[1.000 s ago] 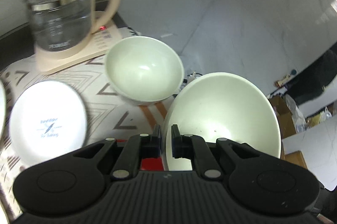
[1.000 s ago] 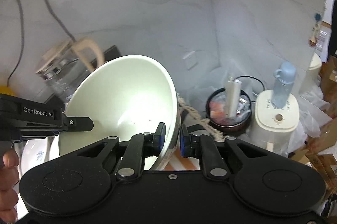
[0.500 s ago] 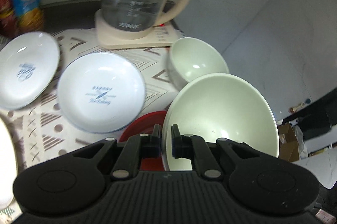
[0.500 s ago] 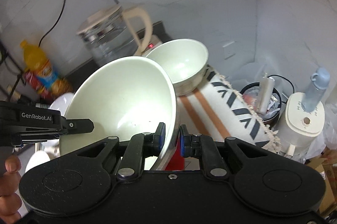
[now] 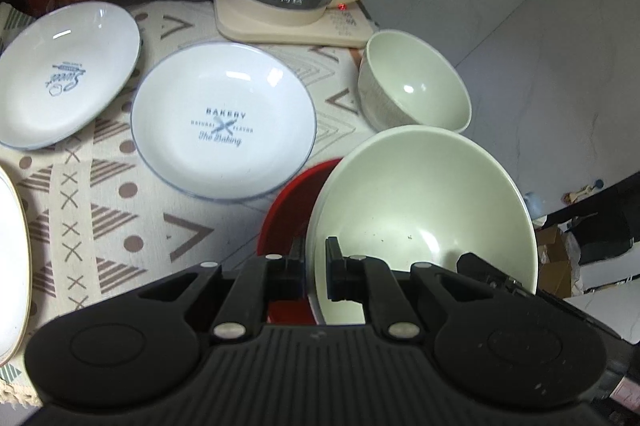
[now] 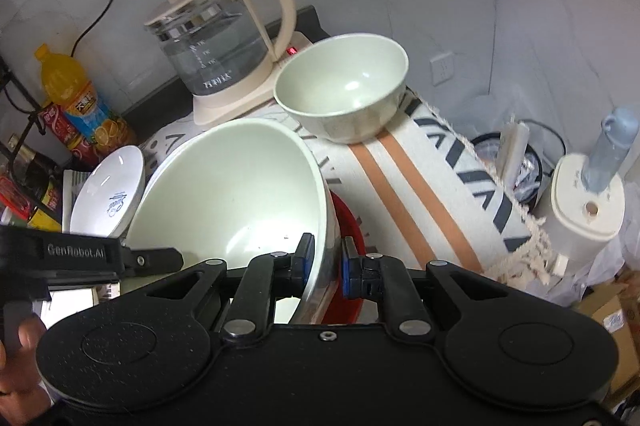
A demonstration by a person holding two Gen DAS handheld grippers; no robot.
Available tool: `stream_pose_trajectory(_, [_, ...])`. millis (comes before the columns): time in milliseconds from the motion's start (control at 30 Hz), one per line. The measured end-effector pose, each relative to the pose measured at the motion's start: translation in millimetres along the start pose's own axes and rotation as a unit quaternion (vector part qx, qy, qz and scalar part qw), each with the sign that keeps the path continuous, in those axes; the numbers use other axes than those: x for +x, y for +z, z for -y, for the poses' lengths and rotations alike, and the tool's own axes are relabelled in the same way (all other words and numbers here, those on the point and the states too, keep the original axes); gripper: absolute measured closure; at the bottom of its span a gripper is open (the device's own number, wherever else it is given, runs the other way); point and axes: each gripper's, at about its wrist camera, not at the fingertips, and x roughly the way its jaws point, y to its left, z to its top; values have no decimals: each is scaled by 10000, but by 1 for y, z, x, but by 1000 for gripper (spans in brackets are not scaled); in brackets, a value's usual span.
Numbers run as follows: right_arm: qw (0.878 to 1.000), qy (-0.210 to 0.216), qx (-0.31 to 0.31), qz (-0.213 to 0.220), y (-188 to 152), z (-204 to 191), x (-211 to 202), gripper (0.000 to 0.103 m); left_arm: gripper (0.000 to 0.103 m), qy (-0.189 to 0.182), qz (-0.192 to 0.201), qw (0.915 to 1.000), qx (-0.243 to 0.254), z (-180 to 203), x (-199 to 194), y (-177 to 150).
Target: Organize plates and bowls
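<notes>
Two hand-held grippers carry a large pale green bowl (image 5: 420, 209) down toward a patterned cloth (image 5: 120, 218), the left gripper (image 5: 316, 266) and the right gripper (image 6: 326, 258) each pinching opposite sides of its rim between nearly closed jaws. Over the last second both views have swung from bare wall to the tabletop, and the bowl now hangs just above a red dish (image 5: 288, 201), with a smaller green bowl (image 6: 344, 89) beyond it near the kettle (image 6: 224, 41). That shift suggests the carry is ending and a set-down, probably nesting or stacking with the other bowls, comes next. The big bowl is round, so it has no long axis across the rim; its mouth faces up and tilts toward the cameras, its base pointing down at the red dish. Two white plates (image 5: 224, 121) (image 5: 60, 77) lie side by side to the left, not yet stacked.
</notes>
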Motion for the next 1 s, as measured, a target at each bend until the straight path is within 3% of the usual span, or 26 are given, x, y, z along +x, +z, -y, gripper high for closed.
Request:
stream_pose_trajectory(333, [9988,-32,484,-20,5,14,12,90,95,-3,-289,9995,104,-5,18,-6])
stream_pose_trajectory(600, [9993,-35,376,43,12,8,15,90,95,108,-368,9991,165,-6,28,-4])
stream_pose_trajectory(1000, [9998,-97,200,-17,8,3,20,91,91,166,16,9992,353,-3,3,0])
